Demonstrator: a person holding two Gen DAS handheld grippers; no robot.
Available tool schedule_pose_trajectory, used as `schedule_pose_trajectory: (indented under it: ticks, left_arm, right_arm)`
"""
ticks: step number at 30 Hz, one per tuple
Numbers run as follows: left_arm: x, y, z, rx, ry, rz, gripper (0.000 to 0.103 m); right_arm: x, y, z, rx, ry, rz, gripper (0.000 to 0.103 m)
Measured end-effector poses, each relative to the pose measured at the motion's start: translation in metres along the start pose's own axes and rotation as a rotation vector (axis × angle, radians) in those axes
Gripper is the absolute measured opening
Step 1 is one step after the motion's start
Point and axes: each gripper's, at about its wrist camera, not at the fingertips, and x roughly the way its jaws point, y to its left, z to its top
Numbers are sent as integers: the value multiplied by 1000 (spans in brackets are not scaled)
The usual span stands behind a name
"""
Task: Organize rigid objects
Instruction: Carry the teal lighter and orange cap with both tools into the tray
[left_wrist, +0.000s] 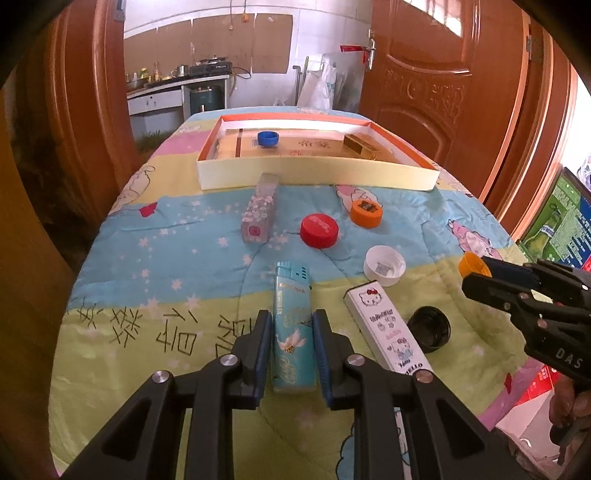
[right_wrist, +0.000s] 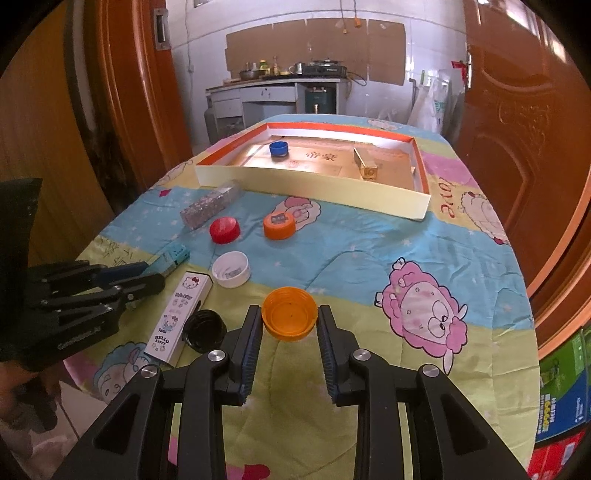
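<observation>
My left gripper (left_wrist: 291, 318) is shut on a light-blue lighter (left_wrist: 293, 332) that lies lengthwise on the quilt-covered table. In the right wrist view the lighter (right_wrist: 173, 256) sticks out past that gripper (right_wrist: 157, 278). My right gripper (right_wrist: 290, 312) is shut on an upturned orange cap (right_wrist: 290, 317), its pads touching the rim on both sides. Seen from the left wrist, the right gripper (left_wrist: 476, 275) holds that cap (left_wrist: 468, 263) at the table's right edge. A shallow box tray (left_wrist: 317, 173) at the far end holds a blue cap (left_wrist: 268, 139) and a gold box (left_wrist: 360, 146).
Between the grippers and the tray lie a clear patterned box (left_wrist: 258, 208), a red cap (left_wrist: 319, 230), a labelled orange cap (left_wrist: 365, 212), a white cap (left_wrist: 384, 266), a white Hello Kitty box (left_wrist: 384, 325) and a black cap (left_wrist: 430, 328). Wooden doors flank the table.
</observation>
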Motion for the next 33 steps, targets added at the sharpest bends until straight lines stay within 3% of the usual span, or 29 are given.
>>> schedule_pose_trajectory:
  ticks: [9, 21, 33]
  left_arm:
    - [20, -13, 20, 83, 38, 77, 23]
    - [8, -6, 15, 44, -8, 22, 22]
    - [-20, -12, 47, 68, -79, 1, 23]
  right_arm:
    - [-3, -5, -1, 24, -12, 18, 30]
    - [-3, -13, 0, 44, -10, 22, 30]
    - [-11, -17, 26, 22, -55, 18, 30]
